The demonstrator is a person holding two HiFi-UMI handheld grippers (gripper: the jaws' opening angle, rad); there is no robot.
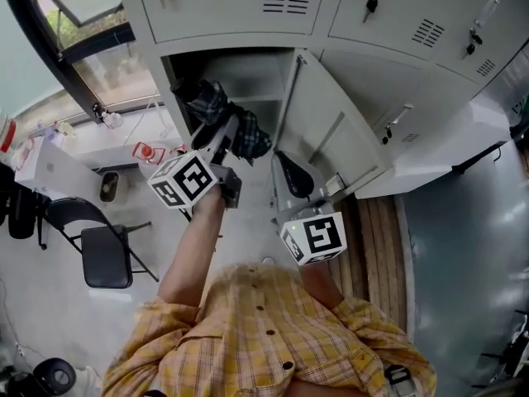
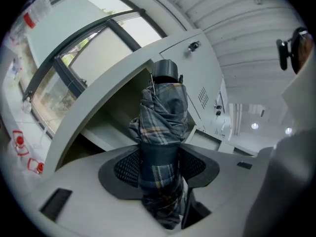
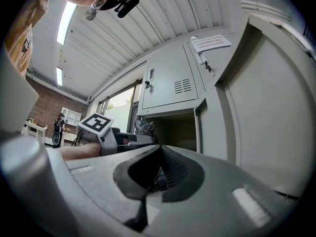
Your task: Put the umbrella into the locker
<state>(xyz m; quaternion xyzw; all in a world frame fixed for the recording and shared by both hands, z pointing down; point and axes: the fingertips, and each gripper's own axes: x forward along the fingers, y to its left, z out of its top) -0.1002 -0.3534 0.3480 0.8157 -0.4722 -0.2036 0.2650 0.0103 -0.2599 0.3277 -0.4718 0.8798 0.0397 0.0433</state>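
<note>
left gripper (image 2: 160, 168) pinches the folded umbrella (image 2: 163, 115) level, aimed into the open locker (image 1: 256, 77); right gripper (image 3: 155, 177), jaws pressed together and empty, hangs clear.

Locker room: grey steel lockers (image 1: 231, 7), folding chair (image 1: 106, 255).

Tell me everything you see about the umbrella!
The umbrella is folded up. Its dark blue-grey checked cloth is bunched and wrinkled, and there is a black cap at the far end. It looks soft. The jaws of the left gripper squeeze it partway along, pointing it at the open locker.
</note>
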